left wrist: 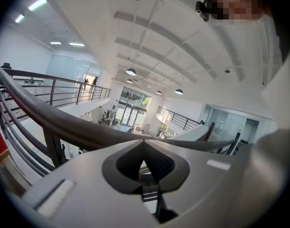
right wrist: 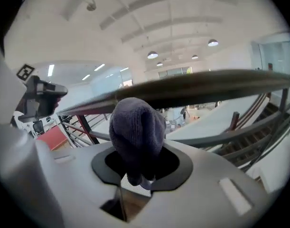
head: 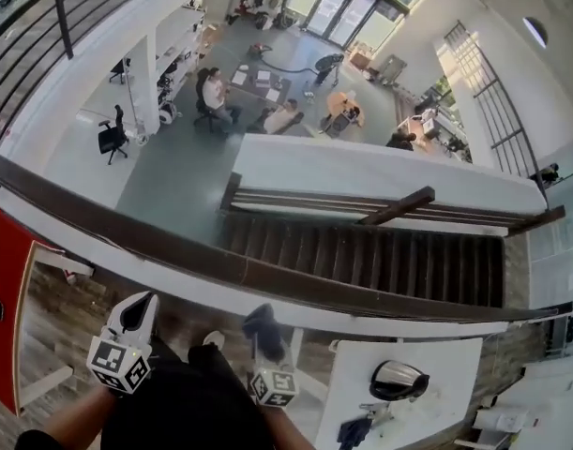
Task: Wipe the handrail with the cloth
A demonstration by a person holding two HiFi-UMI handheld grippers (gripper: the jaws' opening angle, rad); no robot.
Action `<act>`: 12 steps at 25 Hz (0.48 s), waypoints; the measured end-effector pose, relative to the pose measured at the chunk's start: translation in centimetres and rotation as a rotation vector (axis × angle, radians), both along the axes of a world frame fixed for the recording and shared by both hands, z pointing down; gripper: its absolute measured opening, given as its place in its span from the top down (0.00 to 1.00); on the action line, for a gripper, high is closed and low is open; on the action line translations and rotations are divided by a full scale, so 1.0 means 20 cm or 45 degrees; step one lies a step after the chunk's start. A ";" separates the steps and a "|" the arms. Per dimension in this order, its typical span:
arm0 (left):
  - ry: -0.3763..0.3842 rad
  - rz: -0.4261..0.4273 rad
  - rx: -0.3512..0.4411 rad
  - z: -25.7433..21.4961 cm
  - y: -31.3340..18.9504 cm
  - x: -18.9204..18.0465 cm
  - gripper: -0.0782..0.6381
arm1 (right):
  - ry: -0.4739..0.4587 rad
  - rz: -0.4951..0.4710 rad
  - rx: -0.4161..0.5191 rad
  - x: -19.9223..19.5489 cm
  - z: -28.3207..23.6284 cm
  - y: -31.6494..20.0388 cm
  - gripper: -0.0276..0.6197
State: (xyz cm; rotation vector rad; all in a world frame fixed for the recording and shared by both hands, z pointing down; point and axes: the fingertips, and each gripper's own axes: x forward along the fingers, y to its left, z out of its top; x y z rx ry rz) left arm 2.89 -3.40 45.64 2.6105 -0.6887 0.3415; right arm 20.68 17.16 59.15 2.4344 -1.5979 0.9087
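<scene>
The dark brown handrail [head: 267,277] runs across the head view from upper left to lower right. Just below it my right gripper [head: 262,326] is shut on a dark grey-purple cloth [head: 260,319]. In the right gripper view the bunched cloth [right wrist: 136,122] sticks up from my right gripper [right wrist: 138,144], just under the handrail [right wrist: 206,87]; whether they touch I cannot tell. My left gripper [head: 140,309] sits lower left of the rail, shut and empty. In its own view my left gripper [left wrist: 144,145] points at the handrail [left wrist: 64,122].
Beyond the rail is a drop to a lower floor with a staircase [head: 380,256] and seated people. A white table [head: 427,420] with a dark round object [head: 399,380] stands at lower right. A red panel [head: 0,289] is at left.
</scene>
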 end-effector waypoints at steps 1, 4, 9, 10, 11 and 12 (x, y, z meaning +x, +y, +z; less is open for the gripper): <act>0.015 -0.008 0.015 -0.01 -0.01 0.00 0.89 | 0.042 -0.008 0.035 -0.01 -0.11 -0.02 0.79; 0.056 -0.004 0.095 -0.07 -0.06 0.04 0.89 | 0.182 -0.019 0.167 -0.01 -0.41 -0.10 0.79; 0.109 0.059 0.192 -0.17 -0.02 0.11 0.89 | 0.312 0.001 0.426 -0.02 -0.83 -0.24 0.80; 0.112 0.074 0.195 -0.18 -0.01 0.12 0.89 | 0.321 0.005 0.453 -0.03 -0.87 -0.25 0.80; 0.120 0.087 0.197 -0.19 -0.01 0.13 0.89 | 0.331 0.010 0.469 -0.04 -0.90 -0.26 0.80; 0.130 0.099 0.201 -0.21 -0.01 0.13 0.89 | 0.340 0.014 0.478 -0.05 -0.91 -0.27 0.81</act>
